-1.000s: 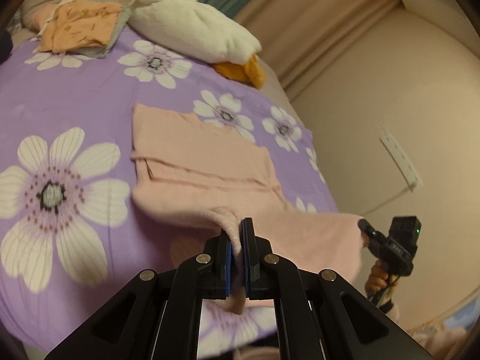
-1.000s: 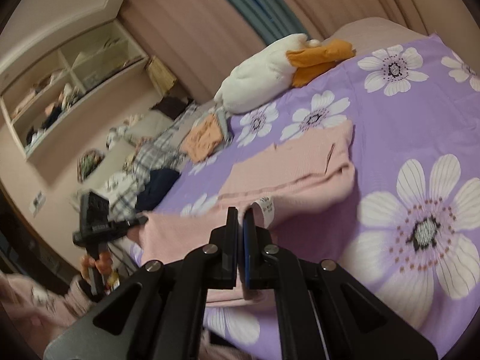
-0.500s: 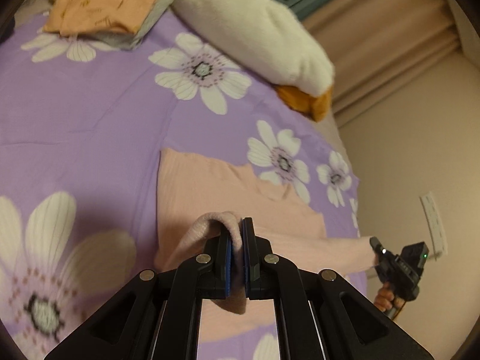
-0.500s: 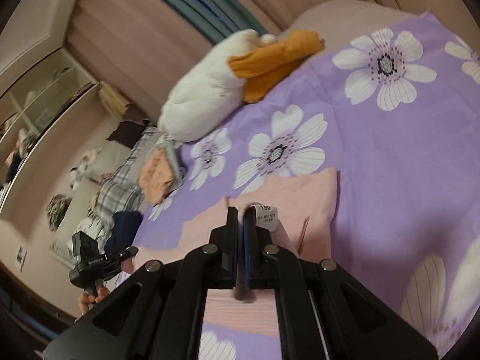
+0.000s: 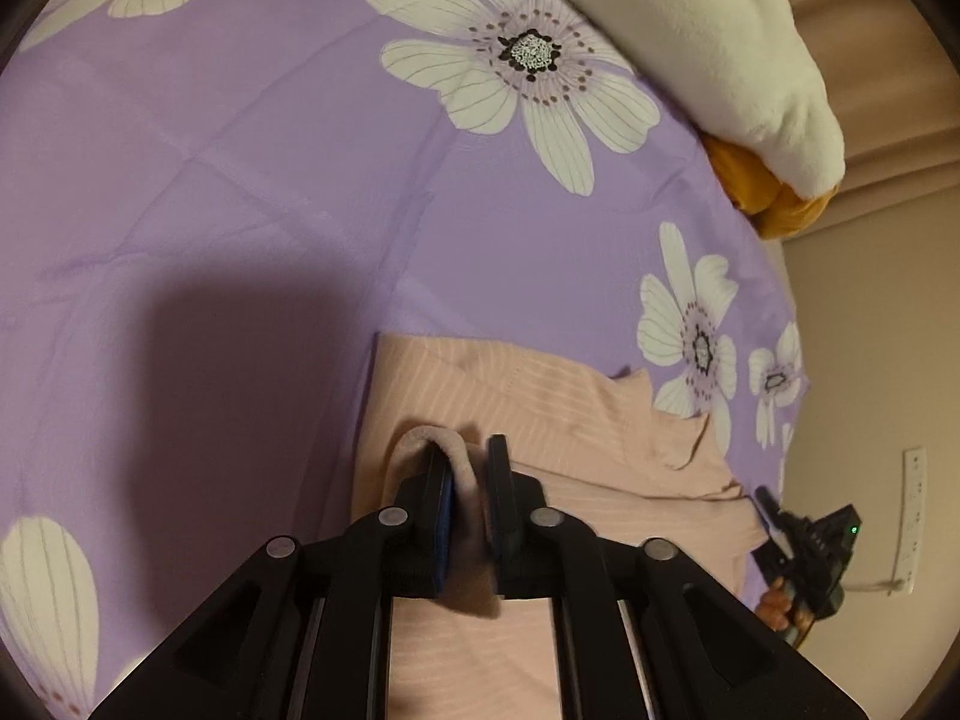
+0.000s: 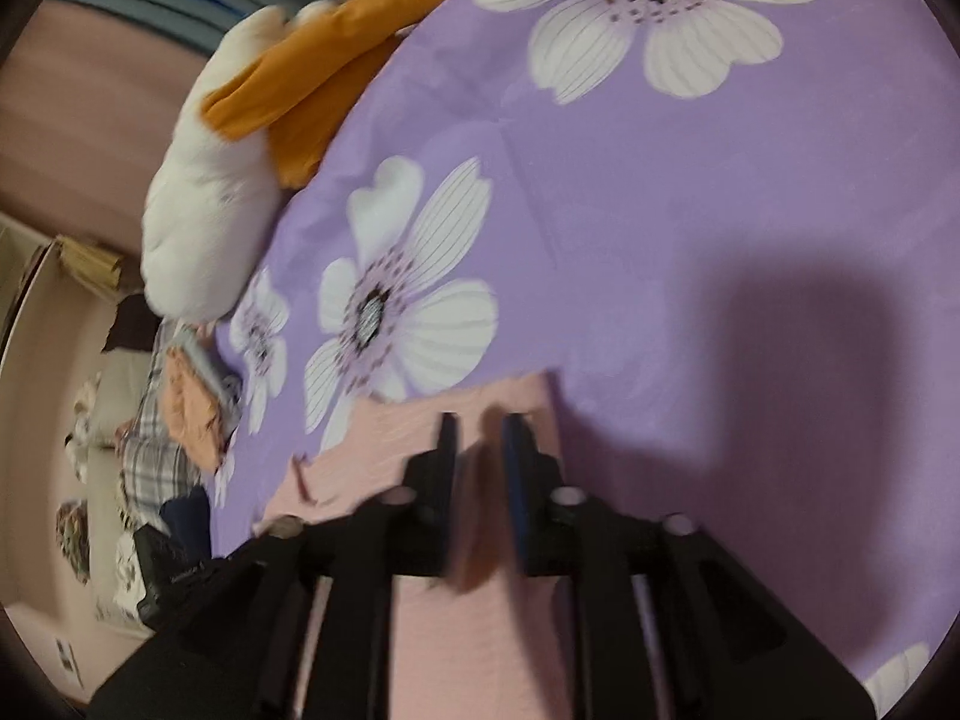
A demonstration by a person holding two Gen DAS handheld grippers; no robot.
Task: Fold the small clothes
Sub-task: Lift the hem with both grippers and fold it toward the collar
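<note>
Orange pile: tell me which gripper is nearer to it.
Left. The left gripper works the garment's end on the orange pile's side; the right gripper is at the garment's opposite end, farther away.

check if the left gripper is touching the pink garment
Touching. In the left wrist view the left gripper has its jaws parted, with a rolled edge of the pink garment draped over one finger.

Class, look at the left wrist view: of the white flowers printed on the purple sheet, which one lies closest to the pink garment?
The flower right of centre, just beyond the pink garment; its lower petals nearly reach the cloth, unlike the others.
</note>
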